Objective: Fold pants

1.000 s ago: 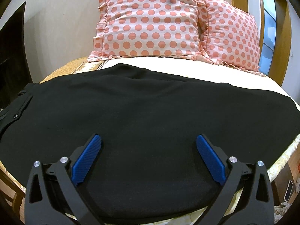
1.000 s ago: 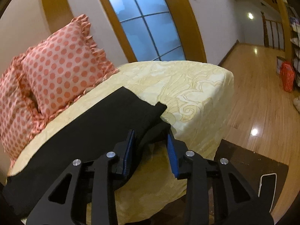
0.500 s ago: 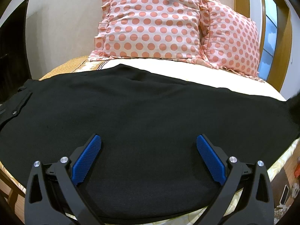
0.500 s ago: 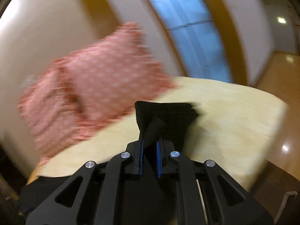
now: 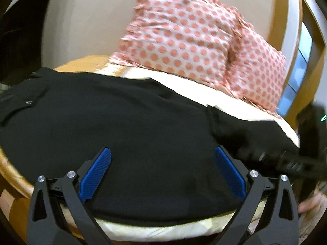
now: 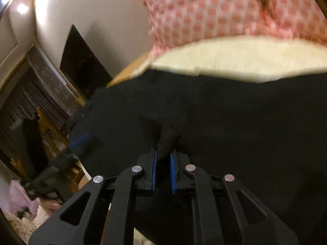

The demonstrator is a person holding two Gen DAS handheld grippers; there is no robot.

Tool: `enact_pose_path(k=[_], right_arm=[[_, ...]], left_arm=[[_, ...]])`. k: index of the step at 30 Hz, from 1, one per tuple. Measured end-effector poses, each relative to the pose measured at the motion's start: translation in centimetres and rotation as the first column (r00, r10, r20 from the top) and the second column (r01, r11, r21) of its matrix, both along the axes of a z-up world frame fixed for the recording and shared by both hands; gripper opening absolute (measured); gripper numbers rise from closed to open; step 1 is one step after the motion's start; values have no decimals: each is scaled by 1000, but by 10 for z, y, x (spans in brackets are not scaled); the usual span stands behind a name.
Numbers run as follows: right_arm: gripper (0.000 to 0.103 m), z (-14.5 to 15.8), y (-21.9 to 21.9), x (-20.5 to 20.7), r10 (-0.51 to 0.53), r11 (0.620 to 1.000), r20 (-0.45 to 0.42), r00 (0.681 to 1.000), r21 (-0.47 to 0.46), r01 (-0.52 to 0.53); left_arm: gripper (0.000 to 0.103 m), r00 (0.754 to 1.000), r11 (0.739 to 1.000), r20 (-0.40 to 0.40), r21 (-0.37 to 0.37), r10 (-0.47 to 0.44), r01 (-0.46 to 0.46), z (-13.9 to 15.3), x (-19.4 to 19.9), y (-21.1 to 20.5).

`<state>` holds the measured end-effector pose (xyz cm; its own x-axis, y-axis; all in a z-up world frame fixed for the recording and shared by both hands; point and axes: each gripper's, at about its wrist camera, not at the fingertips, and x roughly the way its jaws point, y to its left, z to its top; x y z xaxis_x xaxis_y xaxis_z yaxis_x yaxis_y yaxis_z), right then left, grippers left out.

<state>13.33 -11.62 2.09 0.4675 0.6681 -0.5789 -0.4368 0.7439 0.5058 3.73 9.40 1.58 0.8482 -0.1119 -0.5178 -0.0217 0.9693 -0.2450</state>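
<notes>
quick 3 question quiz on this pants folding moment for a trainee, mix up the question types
1. True or false: the left gripper is clamped on the black pants.
2. The right gripper is: A) open above the pillows, B) shut on a bunch of pants fabric, C) out of view.
3. Fill in: behind the pants, two pink polka-dot ______ lean against the wall.

Key
1. False. Its jaws stand wide apart over the fabric.
2. B. Black cloth is pinched between its blue pads.
3. pillows
</notes>
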Motion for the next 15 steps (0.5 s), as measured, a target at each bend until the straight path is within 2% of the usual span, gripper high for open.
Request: enact_pose_path(k=[6, 10, 11, 13, 15], right_arm=[[11, 38, -5, -5, -37, 997, 121, 992, 76, 28], [11, 27, 24, -4, 32, 999, 77, 997, -8, -32], [11, 27, 26, -7, 37, 999, 74, 997, -2, -37], [11, 33, 24, -14, 31, 999, 109, 994, 27, -34], [11, 37, 29, -21, 45, 999, 142, 989, 14, -48]], left_arm=[[101, 993, 994, 36, 17, 108, -109, 10, -14, 31], [101, 990, 990, 31, -10, 141, -141, 9, -16, 43], [101, 989, 989, 28, -12, 145, -145, 8, -17, 46], [101, 987, 987, 31, -11, 159, -159, 7, -19, 49], [101, 985, 985, 30, -12, 171, -171, 6, -22, 53]])
